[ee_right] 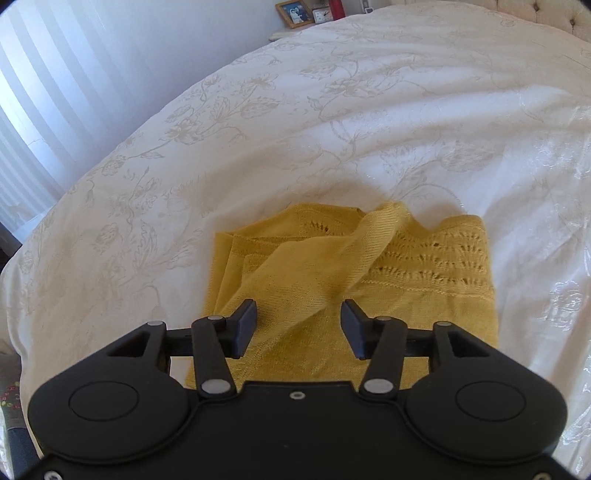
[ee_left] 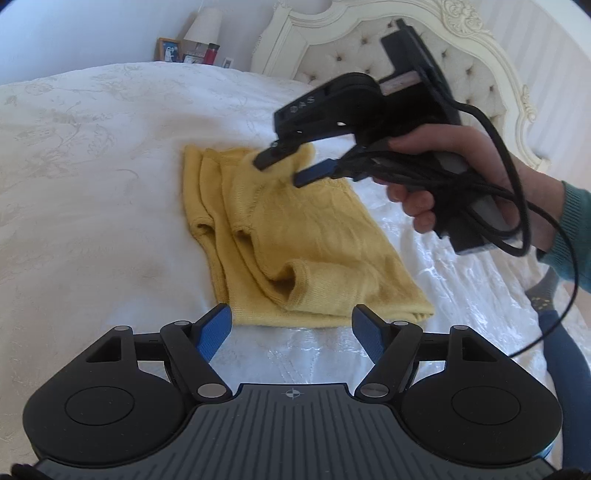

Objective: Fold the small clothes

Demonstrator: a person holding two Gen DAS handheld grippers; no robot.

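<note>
**Yellow knit half folded on the bed, both claws free of it**

The bed [ee_left: 92,155], under a white floral cover, fills both views; its carved cream headboard [ee_left: 369,40] sits at the upper right of the left wrist view. One garment is in sight: a small yellow knit top [ee_left: 295,236], lying at the centre of that view and at lower centre of the right wrist view, already doubled into a rough rectangle with a sleeve cuff curled up near its lower edge.

Two claws are at work. The right claw [ee_left: 282,170], held by a hand [ee_left: 461,177] in a teal sleeve at the right of the frame, hovers over the garment's upper edge with its jaws apart and nothing clamped; in its own view a loose flap of knit lies just ahead of the open fingers. The left claw [ee_left: 291,332] stands wide open at the bottom of its view, just short of the garment's near edge, holding nothing.

Risks, as I judge them: the raised flap is soft and may slump back or crease unevenly, since nothing pins it. The lacy open stitch near the neckline could catch on a finger tip. The black cable [ee_left: 546,206] looping below the hand could drag across the fold.

On the far nightstand stand one lamp [ee_left: 203,26], one picture frame [ee_left: 168,50] and one red bottle [ee_left: 212,53].
</note>
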